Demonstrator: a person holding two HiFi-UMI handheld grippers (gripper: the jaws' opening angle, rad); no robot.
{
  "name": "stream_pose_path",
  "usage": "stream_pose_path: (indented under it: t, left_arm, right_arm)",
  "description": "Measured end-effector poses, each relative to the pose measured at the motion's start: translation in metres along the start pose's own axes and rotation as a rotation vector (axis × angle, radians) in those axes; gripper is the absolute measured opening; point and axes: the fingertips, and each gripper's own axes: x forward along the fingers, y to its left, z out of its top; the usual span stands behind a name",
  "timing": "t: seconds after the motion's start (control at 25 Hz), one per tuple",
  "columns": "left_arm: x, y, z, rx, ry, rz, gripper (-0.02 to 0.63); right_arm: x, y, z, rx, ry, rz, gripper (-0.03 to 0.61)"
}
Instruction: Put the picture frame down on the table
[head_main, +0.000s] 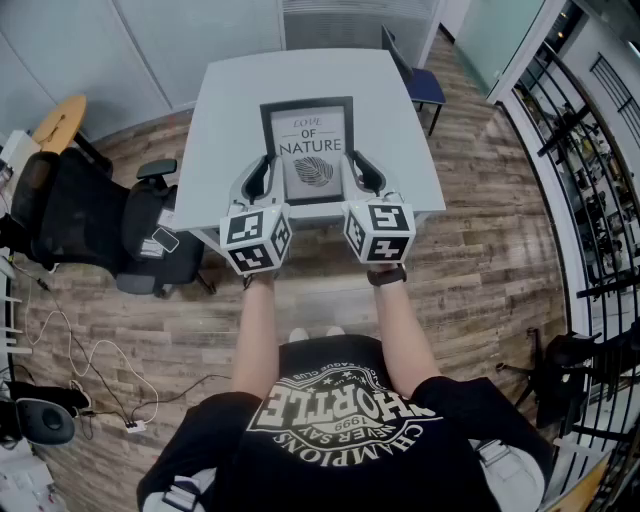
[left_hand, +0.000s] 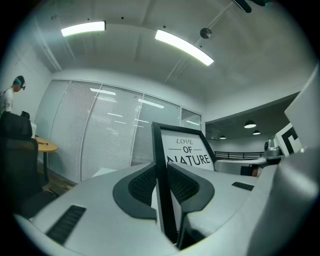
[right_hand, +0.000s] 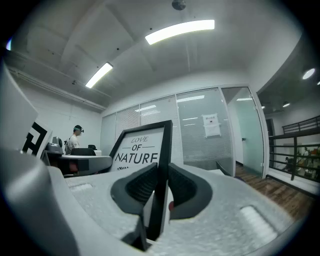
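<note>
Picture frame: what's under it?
The white table lies below the picture frame, which the left gripper and right gripper clamp by its side edges. The tabletop directly beneath is covered, so contact can't be judged.

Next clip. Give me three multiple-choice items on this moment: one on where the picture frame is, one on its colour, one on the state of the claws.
1. Where is the picture frame?
A) held between the left claw and the right claw, over the table
B) lying flat on the table, released
C) out of view

2. What colour is its border?
A) gold
B) red
C) black

3. How do the claws stand?
A) both open
B) both shut on the frame's side edges
C) only the left shut

Answers:
1 A: the head view shows it gripped over the tabletop.
2 C: the border is black in every view.
3 B: each gripper view shows the jaws pressed on an edge.
</note>
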Motion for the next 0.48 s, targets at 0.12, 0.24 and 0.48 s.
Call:
stream_pose_path:
  t: [0.12,0.24,0.48]
  left_arm:
    - [0.0,-0.005,0.002,-0.006,-0.004,0.002,0.067]
    - [0.0,-0.015,0.004,-0.004,-0.008,0.005,0.068]
    - [0.0,-0.039,-0.001,0.008,-0.003,0.004,0.069]
  right_arm:
    - [-0.003,-0.004,0.004,-0.005,-0.004,0.002,0.064]
    - [-0.009,-0.011,0.006,-0.004,-0.006,0.004,0.064]
    - [-0.023,-0.031,0.001,0.028,0.0,-0.004,0.064]
